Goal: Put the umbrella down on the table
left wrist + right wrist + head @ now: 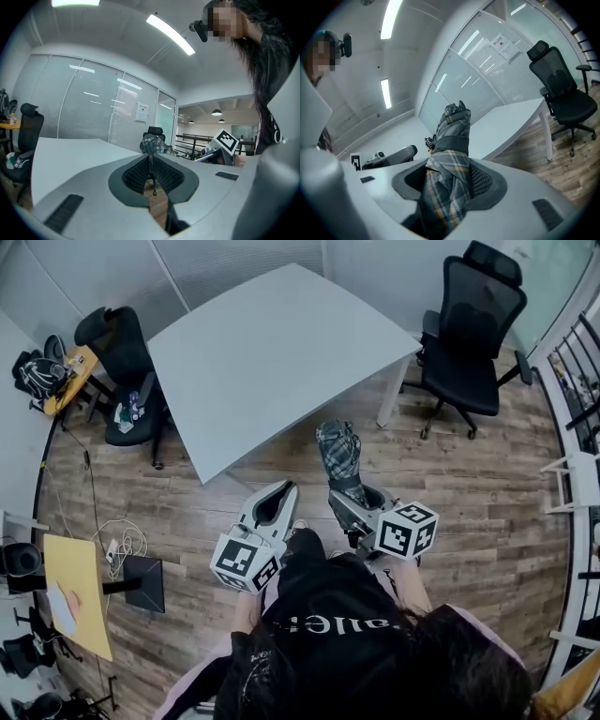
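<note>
The left gripper (277, 491) sits at about 7 o'clock from the bench (272, 352). Its jaws are pressed together, and its own view shows nothing caught between them.

Just to its right, the right gripper (351, 505) is clamped around a folded plaid umbrella (338, 451). The pads bite the cloth bundle below its dark strap (449, 143). The umbrella juts toward 12 o'clock and hangs over the wooden floor (281, 484), just short of the bench's near edge and not yet above the top. Further right, at about 2 o'clock, stands a black office chair (473, 324), well apart.

The umbrella is probably light, with loose, soft cloth folds around a stiff shaft. The fabric may well slide or bunch under the pads, so the bundle could twist in the grip. The tight section at the strap looks like the firmest place to hold. Nothing about the umbrella looks fragile, so it should tolerate being laid flat on the bench.
</note>
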`<state>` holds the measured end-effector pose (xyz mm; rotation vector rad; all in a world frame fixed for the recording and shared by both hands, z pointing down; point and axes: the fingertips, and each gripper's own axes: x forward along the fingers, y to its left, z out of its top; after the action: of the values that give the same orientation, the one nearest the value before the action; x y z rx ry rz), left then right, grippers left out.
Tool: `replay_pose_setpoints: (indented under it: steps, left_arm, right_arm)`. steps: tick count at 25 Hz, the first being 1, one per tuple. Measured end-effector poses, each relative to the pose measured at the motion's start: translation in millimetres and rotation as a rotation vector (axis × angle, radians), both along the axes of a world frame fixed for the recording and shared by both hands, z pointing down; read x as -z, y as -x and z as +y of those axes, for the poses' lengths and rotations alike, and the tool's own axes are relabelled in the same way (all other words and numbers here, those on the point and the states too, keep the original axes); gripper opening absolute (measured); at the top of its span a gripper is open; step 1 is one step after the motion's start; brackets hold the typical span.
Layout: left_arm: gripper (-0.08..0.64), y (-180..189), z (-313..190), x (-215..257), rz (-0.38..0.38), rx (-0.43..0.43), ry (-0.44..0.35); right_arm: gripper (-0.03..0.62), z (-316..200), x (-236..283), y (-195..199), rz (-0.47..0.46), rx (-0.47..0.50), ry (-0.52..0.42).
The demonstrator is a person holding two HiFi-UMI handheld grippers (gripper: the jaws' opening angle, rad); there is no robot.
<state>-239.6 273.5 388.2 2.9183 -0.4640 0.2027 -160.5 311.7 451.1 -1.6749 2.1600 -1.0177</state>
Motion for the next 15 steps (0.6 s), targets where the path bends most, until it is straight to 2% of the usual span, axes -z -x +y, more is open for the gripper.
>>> replay_pose_setpoints:
  steps: [8, 15]
  left_arm:
    - [0.032, -6, -6, -5, -0.028, 0.003, 0.015]
    - [0.032, -23, -37, -16, -0.039, -0.009, 0.036]
  right_arm:
    - [0.216, -6, -5, -10, -0.014, -0.013, 0.01]
    - [0.218, -29, -13, -30, -0.024, -0.039, 0.034]
